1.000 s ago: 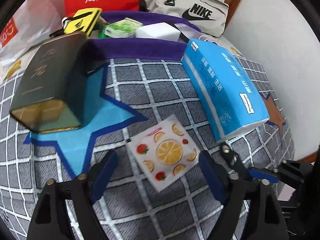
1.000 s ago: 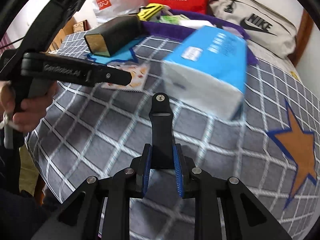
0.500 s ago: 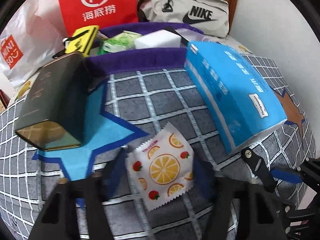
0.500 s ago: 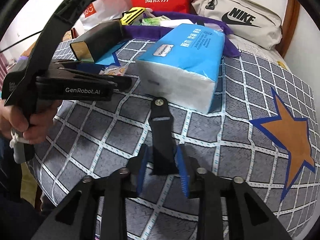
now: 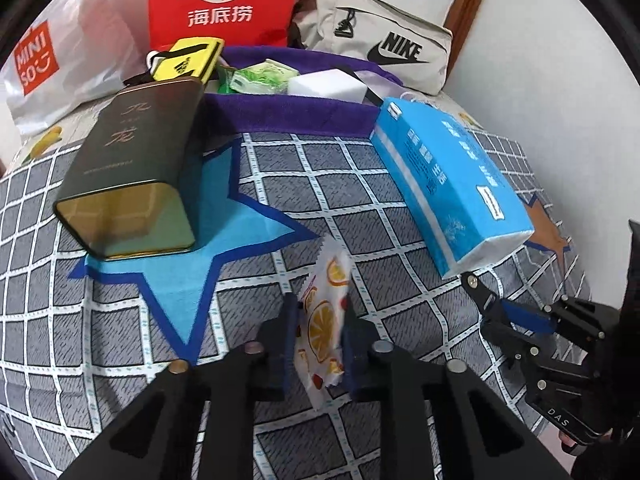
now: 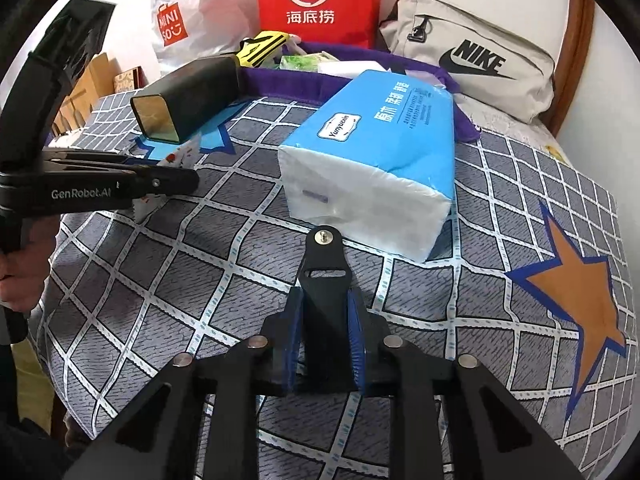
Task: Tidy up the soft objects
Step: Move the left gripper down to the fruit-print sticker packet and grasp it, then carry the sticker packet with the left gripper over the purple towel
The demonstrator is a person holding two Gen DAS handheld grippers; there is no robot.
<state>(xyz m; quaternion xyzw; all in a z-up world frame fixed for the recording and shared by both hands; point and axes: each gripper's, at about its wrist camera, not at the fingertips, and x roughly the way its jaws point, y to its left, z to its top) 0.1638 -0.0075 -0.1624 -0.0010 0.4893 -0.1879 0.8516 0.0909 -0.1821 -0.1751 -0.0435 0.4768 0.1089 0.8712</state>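
Note:
My left gripper (image 5: 318, 334) is shut on a small white packet with orange-slice prints (image 5: 322, 320), which stands on edge between the jaws just above the checked bedspread. The packet also shows in the right wrist view (image 6: 176, 158) behind the left gripper's fingers (image 6: 160, 184). A blue tissue pack (image 5: 448, 188) lies to the right, also in the right wrist view (image 6: 376, 160). My right gripper (image 6: 322, 336) is shut on a black bracket (image 6: 324, 276), just in front of the tissue pack. A purple cloth bin (image 5: 288, 108) at the back holds green and white soft items.
A dark tin box (image 5: 132, 168) lies on its side on the blue star at left. A red Haidilao bag (image 5: 224, 0), a white Miniso bag (image 5: 52, 64), a yellow pouch (image 5: 186, 58) and a beige Nike bag (image 5: 376, 36) line the back. A wall is at right.
My left gripper has closed on the orange-print packet, which turned from lying flat to standing on edge. The right gripper drew nearer the tissue pack's white end.

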